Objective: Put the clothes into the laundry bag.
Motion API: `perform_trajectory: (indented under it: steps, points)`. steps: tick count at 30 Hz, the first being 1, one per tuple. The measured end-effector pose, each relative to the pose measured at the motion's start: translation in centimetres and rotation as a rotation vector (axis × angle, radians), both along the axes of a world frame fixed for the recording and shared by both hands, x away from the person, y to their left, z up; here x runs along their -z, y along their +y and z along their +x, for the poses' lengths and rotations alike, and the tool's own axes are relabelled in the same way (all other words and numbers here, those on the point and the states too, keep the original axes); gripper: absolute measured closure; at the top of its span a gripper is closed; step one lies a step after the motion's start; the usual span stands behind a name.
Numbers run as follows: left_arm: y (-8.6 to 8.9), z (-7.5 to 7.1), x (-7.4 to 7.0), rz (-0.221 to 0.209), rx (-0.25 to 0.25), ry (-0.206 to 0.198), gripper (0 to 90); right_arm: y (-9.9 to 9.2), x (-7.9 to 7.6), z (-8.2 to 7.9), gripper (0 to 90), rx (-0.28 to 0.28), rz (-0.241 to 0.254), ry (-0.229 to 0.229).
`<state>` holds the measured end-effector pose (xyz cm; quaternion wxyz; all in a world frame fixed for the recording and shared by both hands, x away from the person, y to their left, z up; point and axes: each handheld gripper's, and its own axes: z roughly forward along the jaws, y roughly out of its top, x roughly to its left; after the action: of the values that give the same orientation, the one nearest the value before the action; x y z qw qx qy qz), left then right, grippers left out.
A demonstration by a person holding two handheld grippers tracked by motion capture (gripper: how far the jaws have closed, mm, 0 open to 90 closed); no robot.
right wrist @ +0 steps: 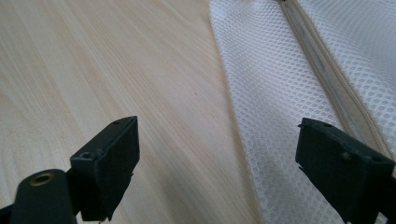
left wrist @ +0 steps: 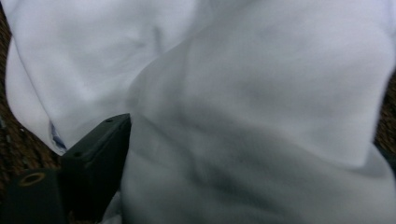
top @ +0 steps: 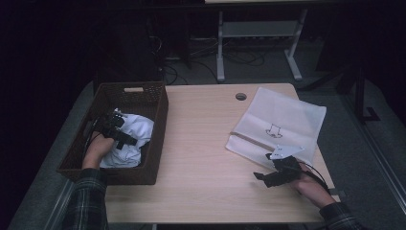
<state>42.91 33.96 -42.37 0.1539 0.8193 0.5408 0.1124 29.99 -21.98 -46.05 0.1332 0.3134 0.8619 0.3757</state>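
A crumpled white cloth [top: 136, 129] lies in a dark woven basket [top: 160, 112] at the table's left. My left gripper [top: 125, 140] reaches down into the basket and is pushed into the cloth [left wrist: 261, 84]. Its jaws stand wide, a fold bulges between them, and the cloth hides most of the far jaw. A white mesh bag [top: 282, 120] with a tan zipper [right wrist: 322, 65] lies flat at the right of the table. My right gripper [top: 261, 177] rests low by the bag's near-left corner, open and holding nothing, with one jaw over bare wood and the other over the mesh [right wrist: 275, 107].
The light wooden table [top: 201, 143] has a round cable hole [top: 241, 96] near its far edge. Beyond it stand a white desk frame [top: 258, 28] and cables on a dark floor. The basket's wall rises close around my left hand.
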Motion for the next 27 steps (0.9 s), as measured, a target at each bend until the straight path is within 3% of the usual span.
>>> perform_trajectory:
  steps: [4, 5, 11, 19, 24, 27]
  points:
    - [0.0, 0.0, 0.7, 0.006, 0.0, 0.026, 1.6, 0.1, 0.0, 0.0, 12.7, -0.004, -0.002, 0.001]
    - [-0.1, -0.1, 1.1, 0.015, 0.02, 0.034, 0.0, 0.1, 0.0, 0.0, 12.7, -0.006, -0.004, 0.004]
    - [-0.3, -0.3, 1.3, 0.026, 0.023, 0.024, 0.0, 0.1, 0.1, -0.1, 12.7, -0.017, -0.011, 0.007]
    - [-0.6, -0.5, 1.7, 0.069, 0.071, 0.017, 0.0, 0.1, 0.2, -0.1, 12.7, -0.013, -0.011, 0.009]
    - [-0.6, -0.5, 1.7, 0.07, 0.081, 0.024, 0.0, 0.1, 0.2, 0.0, 12.7, -0.012, -0.013, 0.009]
    - [-0.6, -0.6, 1.5, 0.063, 0.097, 0.023, 6.2, 0.1, 0.2, 0.0, 12.7, -0.012, -0.014, 0.009]
